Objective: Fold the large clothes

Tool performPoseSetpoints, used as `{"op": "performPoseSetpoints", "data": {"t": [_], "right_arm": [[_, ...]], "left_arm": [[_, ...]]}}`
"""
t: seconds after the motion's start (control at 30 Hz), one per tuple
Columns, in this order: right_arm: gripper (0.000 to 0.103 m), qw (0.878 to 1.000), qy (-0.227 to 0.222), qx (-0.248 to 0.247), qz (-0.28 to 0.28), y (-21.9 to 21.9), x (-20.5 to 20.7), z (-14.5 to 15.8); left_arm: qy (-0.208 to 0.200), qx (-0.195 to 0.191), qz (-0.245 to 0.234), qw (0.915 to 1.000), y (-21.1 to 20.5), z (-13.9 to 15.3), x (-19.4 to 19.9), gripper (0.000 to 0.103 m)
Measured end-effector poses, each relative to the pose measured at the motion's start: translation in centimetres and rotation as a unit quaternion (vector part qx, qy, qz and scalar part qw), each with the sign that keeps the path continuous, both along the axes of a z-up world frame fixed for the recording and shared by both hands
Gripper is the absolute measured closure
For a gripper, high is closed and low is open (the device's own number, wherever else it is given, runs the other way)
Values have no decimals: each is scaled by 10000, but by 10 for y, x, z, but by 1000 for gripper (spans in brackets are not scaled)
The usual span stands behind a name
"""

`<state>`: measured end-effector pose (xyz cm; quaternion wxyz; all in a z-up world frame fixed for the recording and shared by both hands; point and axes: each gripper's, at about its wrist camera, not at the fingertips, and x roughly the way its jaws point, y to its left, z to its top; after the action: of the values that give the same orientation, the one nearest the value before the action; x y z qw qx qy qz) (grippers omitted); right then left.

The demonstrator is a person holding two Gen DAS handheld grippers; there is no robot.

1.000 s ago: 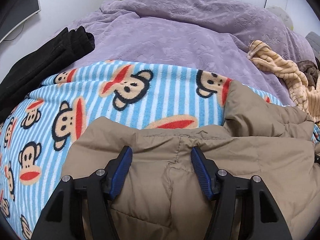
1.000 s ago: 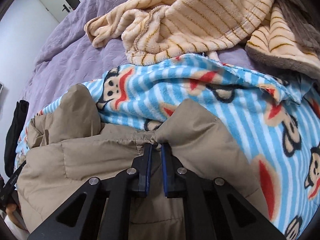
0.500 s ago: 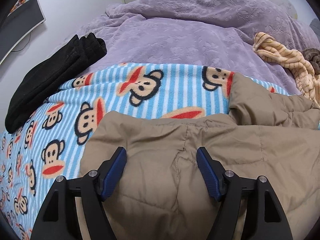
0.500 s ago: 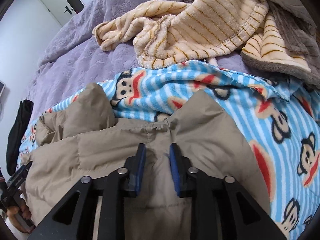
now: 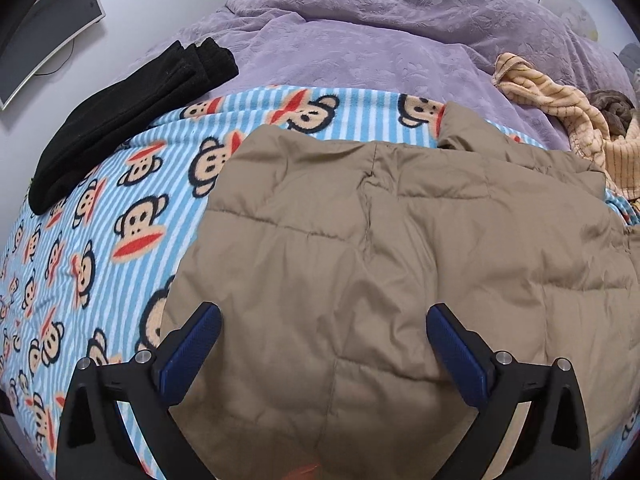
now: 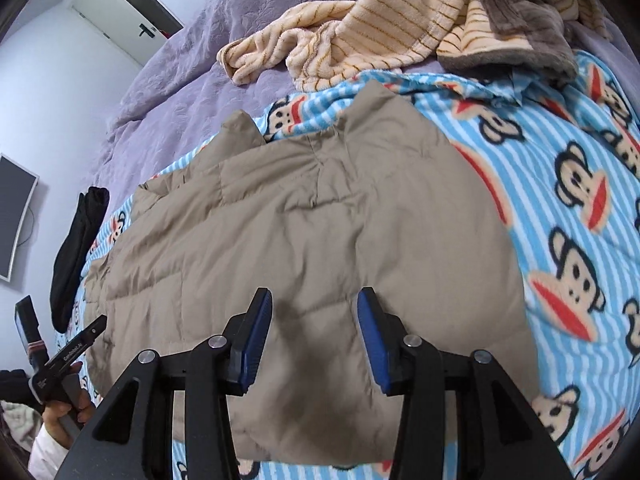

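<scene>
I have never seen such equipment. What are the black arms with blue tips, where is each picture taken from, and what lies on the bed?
The black arms are two hand-held grippers with blue pads, one per hand; no robot is here. Each picture comes from a camera on a gripper, looking along its fingers. The left gripper and right gripper are both open and hold nothing. Below them lies a tan quilted jacket on a blue striped monkey-print blanket. A folded black garment and a crumpled cream striped fleece lie on the purple bedcover.

Jacket (image 5: pixel 400 248) on blanket (image 5: pixel 100 216), trousers (image 5: pixel 120 116) left, robe (image 6: pixel 360 36) behind
</scene>
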<state>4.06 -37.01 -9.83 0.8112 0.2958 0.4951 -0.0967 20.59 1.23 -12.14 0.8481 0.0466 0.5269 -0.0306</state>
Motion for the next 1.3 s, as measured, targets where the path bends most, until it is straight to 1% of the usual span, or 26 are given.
{"op": "performPoseSetpoints", "data": {"t": [0.03, 0.07, 0.1, 0.27, 0.33, 0.4, 0.5, 0.57, 0.6, 0.63, 0.67, 0.7, 0.73, 0.8, 0.83, 0.87, 0.9, 0.93, 0.97, 1.0, 1.03, 1.07, 1.17, 1.23, 1.3], "right_arm": [[52, 10000, 23, 67, -13, 3, -8, -1], [44, 9999, 36, 125, -27, 5, -15, -2], [41, 9998, 32, 186, -45, 8, -23, -2], [41, 9993, 94, 342, -73, 19, -50, -5], [40, 9990, 120, 416, -119, 22, -57, -7], [34, 9984, 127, 526, -177, 23, -64, -10], [32, 9975, 125, 653, -237, 24, -71, -15], [31, 9970, 141, 713, -253, 25, -75, -18], [28, 9967, 150, 758, -259, 26, -77, -20], [25, 9961, 147, 826, -265, 26, -80, -22], [24, 9955, 126, 901, -277, 26, -82, -24], [24, 9948, 132, 971, -290, 26, -84, -27], [24, 9941, 150, 1034, -305, 25, -86, -30], [24, 9920, 174, 1189, -376, 21, -89, -37], [23, 9904, 150, 1305, -436, 19, -92, -40], [20, 9886, 118, 1417, -490, 17, -93, -43], [11, 9867, 72, 1529, -545, 16, -94, -46], [10, 9843, 6, 1662, -598, 14, -94, -49], [3, 9820, -40, 1783, -625, 14, -94, -51], [0, 9801, -89, 1878, -633, 14, -92, -53], [0, 9790, -124, 1925, -653, 14, -91, -55], [0, 9788, -143, 1937, -654, 14, -87, -56], [0, 9774, -192, 1993, -674, 14, -77, -60], [0, 9737, -223, 2136, -759, 12, -70, -65], [0, 9683, -246, 2321, -889, 9, -63, -71]], "left_arm": [[38, -21, 3, 10000, 2, 0, -6, 0], [68, -29, 8, 10000, 4, 1, -9, 0], [106, -40, 11, 9999, 5, 1, -14, 0], [293, -88, 0, 9995, 16, -1, -36, 0], [364, -95, 72, 9993, 23, -4, -46, 0], [389, -146, 136, 9990, 30, -6, -54, 0], [447, -160, 224, 9986, 39, -10, -63, 0], [565, -311, 214, 9977, 45, -15, -69, 0], [628, -428, 213, 9969, 48, -16, -73, 0], [702, -650, 234, 9951, 53, -18, -77, 0], [759, -864, 268, 9930, 57, -20, -80, 0], [825, -1172, 316, 9892, 64, -21, -83, 0], [893, -1542, 379, 9833, 71, -23, -87, 0], [980, -2020, 498, 9732, 83, -27, -93, 0], [1045, -2274, 572, 9665, 89, -31, -96, 0], [1097, -2444, 617, 9615, 93, -34, -98, 0], [1196, -2670, 659, 9540, 98, -40, -101, 0], [1297, -2839, 679, 9476, 100, -45, -103, 0], [1423, -3013, 698, 9402, 101, -53, -104, 0], [1505, -3103, 710, 9360, 101, -59, -104, 0], [1561, -3156, 715, 9332, 101, -64, -103, 0], [1561, -3167, 716, 9329, 99, -67, -103, 0], [1476, -3371, 685, 9273, 94, -68, -94, 0], [1403, -3524, 722, 9225, 91, -68, -84, 0], [1325, -3587, 774, 9208, 88, -67, -70, 0]]}}
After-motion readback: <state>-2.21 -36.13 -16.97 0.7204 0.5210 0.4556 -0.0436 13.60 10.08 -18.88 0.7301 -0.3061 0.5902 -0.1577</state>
